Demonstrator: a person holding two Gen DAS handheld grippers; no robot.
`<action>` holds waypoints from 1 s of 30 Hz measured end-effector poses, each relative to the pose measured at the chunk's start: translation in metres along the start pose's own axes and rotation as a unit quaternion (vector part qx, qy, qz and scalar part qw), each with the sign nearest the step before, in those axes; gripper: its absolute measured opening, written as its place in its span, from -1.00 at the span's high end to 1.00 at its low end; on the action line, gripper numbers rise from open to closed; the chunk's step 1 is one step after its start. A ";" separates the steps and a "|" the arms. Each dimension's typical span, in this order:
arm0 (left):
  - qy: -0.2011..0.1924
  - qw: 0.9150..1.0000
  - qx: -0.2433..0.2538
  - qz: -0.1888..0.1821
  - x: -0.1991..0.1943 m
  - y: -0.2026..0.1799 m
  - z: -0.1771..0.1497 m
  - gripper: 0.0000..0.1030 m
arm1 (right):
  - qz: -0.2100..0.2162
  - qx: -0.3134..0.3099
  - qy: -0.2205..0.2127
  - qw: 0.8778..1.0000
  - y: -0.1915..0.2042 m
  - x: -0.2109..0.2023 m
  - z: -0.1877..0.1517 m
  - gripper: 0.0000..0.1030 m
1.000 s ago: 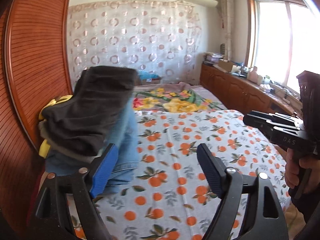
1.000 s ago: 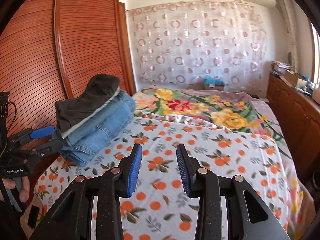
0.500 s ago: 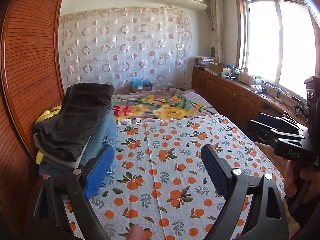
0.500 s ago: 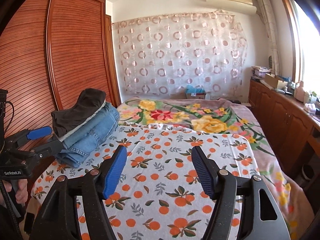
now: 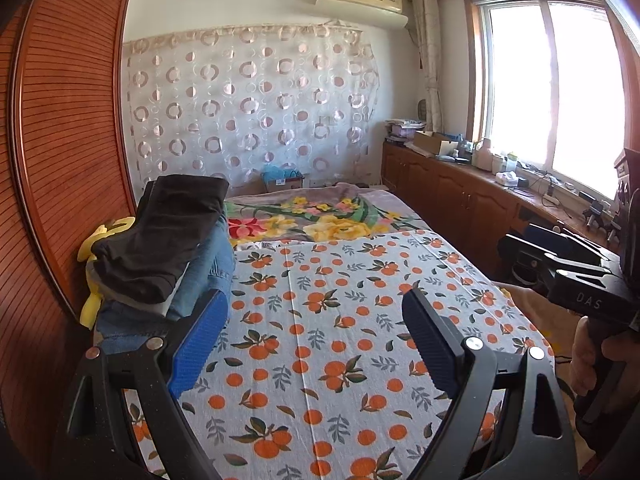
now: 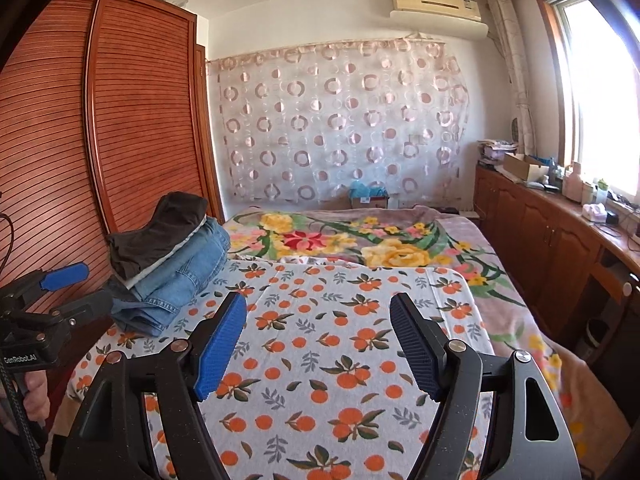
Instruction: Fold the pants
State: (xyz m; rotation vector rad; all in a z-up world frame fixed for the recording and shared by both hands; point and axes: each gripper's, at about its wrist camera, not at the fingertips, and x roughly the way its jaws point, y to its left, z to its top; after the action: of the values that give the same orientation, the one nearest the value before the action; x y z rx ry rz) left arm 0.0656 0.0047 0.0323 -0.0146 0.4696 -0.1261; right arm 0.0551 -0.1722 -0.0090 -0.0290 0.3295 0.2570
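Hovering over the orange-print sheet (image 6: 320,360), the right gripper (image 6: 318,344) has its jaws opening with nothing between them, and the left gripper (image 5: 316,344) stands spread and empty too. Farther back, by the slatted wardrobe (image 6: 140,120), sits a stack of folded pants (image 6: 176,264): dark pair on top, blue jeans beneath. Beyond lies a floral blanket (image 6: 380,244)

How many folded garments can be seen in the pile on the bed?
3 at least: dark pants on top, a thin grey layer beneath, blue jeans lowest. A yellow item behind may hide more.
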 end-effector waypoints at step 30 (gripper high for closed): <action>0.015 0.999 -0.020 0.026 0.002 0.012 -0.031 -0.74 | -0.007 -0.002 0.011 1.000 0.002 -0.016 -0.018 -0.48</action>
State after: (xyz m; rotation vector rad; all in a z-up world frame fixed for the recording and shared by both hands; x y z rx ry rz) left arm 0.0554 0.0171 0.0035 -0.0403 0.5018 -0.0662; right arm 0.0342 -0.1754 -0.0205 -0.0386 0.3506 0.2428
